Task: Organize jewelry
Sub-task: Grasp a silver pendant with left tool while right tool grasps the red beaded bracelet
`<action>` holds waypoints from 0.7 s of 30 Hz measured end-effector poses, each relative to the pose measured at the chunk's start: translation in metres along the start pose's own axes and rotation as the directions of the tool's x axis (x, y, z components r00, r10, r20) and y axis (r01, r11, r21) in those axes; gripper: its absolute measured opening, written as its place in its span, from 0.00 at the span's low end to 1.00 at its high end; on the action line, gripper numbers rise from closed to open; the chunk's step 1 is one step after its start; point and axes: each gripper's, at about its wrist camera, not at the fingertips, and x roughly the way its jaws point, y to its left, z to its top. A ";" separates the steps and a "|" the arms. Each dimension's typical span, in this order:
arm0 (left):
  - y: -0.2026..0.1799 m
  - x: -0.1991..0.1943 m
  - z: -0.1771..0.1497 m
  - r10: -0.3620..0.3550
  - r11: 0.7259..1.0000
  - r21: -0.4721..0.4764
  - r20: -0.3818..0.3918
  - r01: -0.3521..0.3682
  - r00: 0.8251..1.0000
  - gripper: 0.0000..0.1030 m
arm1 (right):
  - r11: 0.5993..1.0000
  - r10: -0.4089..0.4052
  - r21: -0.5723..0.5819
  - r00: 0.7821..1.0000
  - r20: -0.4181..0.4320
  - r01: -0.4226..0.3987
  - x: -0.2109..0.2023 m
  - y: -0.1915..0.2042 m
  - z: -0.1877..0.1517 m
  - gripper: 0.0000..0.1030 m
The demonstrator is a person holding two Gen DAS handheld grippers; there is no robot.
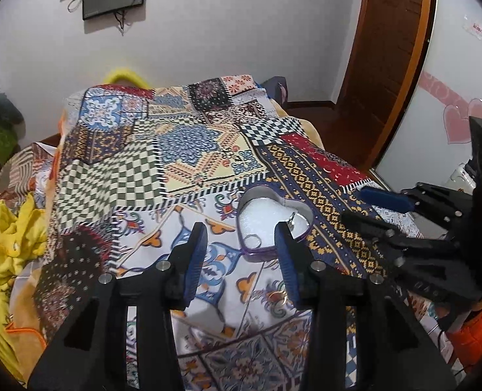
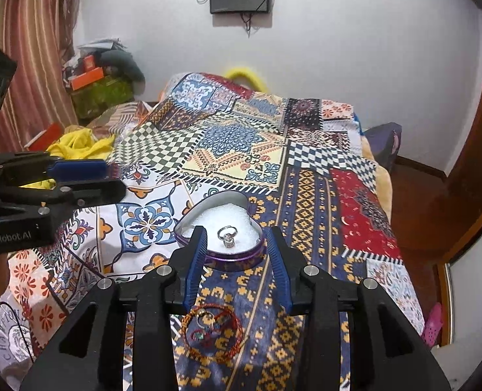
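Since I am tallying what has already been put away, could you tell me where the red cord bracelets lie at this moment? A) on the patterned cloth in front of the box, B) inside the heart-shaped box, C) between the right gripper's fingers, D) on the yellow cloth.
A: in the right wrist view the red cord bracelets lie on the patterned cloth, nearer the camera than the heart-shaped box, which holds silver rings.

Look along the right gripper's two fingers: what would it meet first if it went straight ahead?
Probably the purple heart-shaped tin with white foam lining, directly ahead of the open right gripper; a silver ring sits inside. Depth is uncertain.
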 end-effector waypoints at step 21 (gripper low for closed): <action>0.011 0.016 -0.062 0.012 0.999 -0.034 -0.123 -0.017 0.992 0.44 | 0.992 -0.045 0.114 0.991 -0.129 0.060 0.004 -0.022 -0.066 0.34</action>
